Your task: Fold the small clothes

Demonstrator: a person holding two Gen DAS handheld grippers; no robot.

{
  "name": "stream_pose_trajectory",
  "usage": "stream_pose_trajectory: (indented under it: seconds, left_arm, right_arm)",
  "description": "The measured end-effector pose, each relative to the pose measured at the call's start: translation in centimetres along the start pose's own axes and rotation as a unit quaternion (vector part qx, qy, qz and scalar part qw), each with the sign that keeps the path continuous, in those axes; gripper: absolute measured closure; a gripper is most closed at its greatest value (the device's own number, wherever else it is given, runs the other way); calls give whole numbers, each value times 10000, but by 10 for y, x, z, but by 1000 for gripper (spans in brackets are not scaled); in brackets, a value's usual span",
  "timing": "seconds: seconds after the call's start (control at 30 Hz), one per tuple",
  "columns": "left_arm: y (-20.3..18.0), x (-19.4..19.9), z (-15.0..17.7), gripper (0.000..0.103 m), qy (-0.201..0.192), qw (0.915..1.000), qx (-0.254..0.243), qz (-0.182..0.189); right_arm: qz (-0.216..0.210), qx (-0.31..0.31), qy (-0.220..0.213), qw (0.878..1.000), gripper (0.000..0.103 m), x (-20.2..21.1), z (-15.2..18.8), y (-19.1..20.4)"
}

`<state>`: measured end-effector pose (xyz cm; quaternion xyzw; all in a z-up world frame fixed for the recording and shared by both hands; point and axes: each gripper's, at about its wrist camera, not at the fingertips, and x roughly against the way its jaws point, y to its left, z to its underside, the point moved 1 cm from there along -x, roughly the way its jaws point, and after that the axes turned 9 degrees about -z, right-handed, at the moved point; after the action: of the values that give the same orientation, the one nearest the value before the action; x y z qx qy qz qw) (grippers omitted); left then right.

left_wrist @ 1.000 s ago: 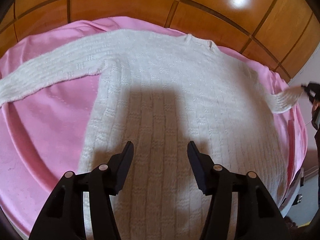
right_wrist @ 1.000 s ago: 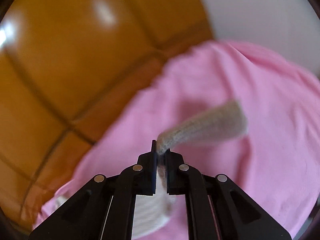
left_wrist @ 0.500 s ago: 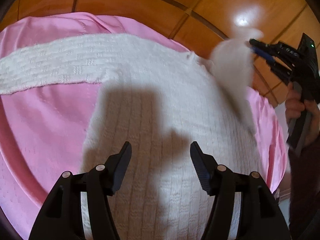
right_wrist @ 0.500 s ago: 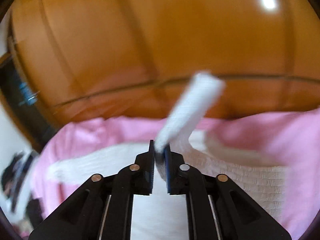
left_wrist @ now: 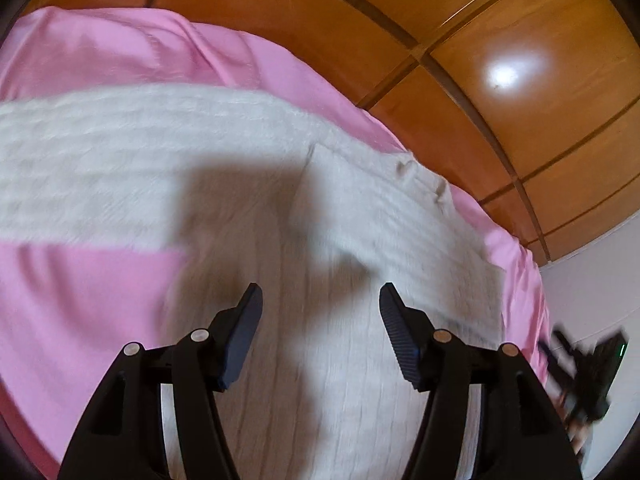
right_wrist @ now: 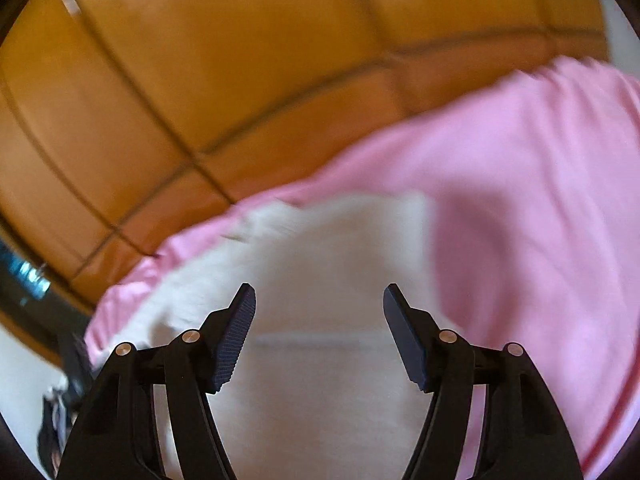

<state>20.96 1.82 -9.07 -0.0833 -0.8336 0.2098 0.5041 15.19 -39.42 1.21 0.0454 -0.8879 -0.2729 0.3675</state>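
Sweater (left_wrist: 320, 208) lies on pink sheet (left_wrist: 80, 300) before wooden panelling (left_wrist: 520, 60)

Two grippers, both with jaws apart

The left gripper (left_wrist: 320, 300) points down at a slant, its two black fingers (left_wrist: 240, 328) spread wide with nothing between them. The right gripper (right_wrist: 319, 300) also tips down at a slant; its jaws have just been opening, and nothing sits between its pads (right_wrist: 236, 332) now. From the left wrist view the right gripper shows as a dark blur low at the right edge.
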Motion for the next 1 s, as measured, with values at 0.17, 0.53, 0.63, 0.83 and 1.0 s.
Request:
stream_pose_trajectory:
  seconds: [0.17,0.53,0.63,0.83,1.0]
  left_arm:
    - [-19,-34,-23,79,226,9997,13,3]
    - [-38,-31,-37,78,-282,9929,-679,-938]
    - [-20,-35,-27,69,-401,9921,-647,-1001]
    - [14,7,-11,60,-506,9970,49,-586]
    - [76,48,9,56,-575,9922,1052,-338]
  right_arm:
    - [231,-308,79,9992,38,-3,14,-30]
    - [1284,696,532,9879,38,-117,-6,0]
    - [1737,1157,338,9774,33,-137,16,-1]
    - [1922,1177,174,9741,25,-137,22,-3]
    - [2032,1075,158,9731,13,-136,20,-6]
